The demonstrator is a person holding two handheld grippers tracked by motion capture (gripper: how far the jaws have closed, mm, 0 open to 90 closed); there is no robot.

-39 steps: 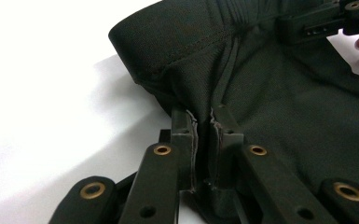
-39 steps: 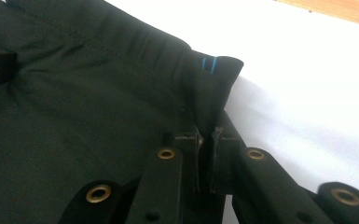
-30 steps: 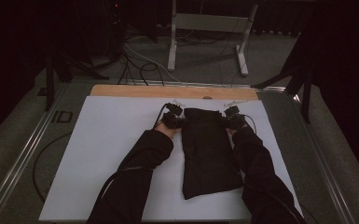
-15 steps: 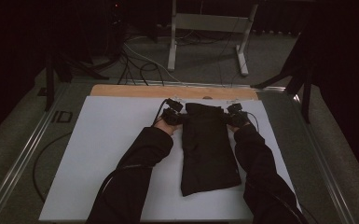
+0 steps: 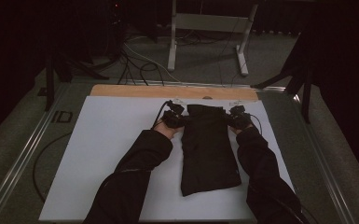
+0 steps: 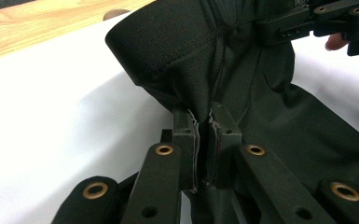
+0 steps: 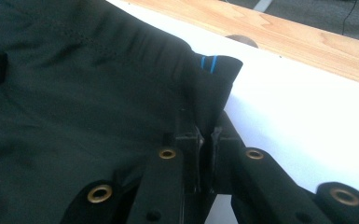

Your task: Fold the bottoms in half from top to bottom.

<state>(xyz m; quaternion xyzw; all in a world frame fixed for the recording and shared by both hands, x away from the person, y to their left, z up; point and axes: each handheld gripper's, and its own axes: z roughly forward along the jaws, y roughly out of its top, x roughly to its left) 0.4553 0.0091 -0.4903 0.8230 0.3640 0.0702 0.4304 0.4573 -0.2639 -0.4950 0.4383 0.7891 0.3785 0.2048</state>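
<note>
Both claws clenched on one dark garment [image 5: 209, 149], one at each far corner.

Left gripper [image 6: 204, 140]: jaws pinched nearly together, a fold of black cloth caught between the pads and rising straight ahead of the tips into a rounded, rolled hem. Just beyond that hem, white sheet [image 6: 51, 107], then a strip of pale wooden board [image 6: 42, 23]. Off to the upper right of these jaws, the other claw's black linkage and a fingertip beside it.

Right gripper [image 7: 206, 135]: likewise closed tight, gripping the garment's edge just ahead of the tips. Directly above the jaws, a corner of the cloth standing up with two thin blue stitches. To the left of the jaws, a broad spread of the same fabric, faintly gathered near the band, with what looks like a belt loop at the far left, though too dim to be sure.

From the high view: garment stretched between the left gripper [image 5: 173, 117] and right gripper [image 5: 238, 117], its far edge level with them, the rest running back toward the person between two dark sleeves, a long, roughly rectangular folded shape.

Fabric: matte black, fine woven grain, soft creases. Sheet beneath: smooth, flat, plain white. Board: light grain, visible knots. Jaws: black bars with brass-coloured rivets.
</note>
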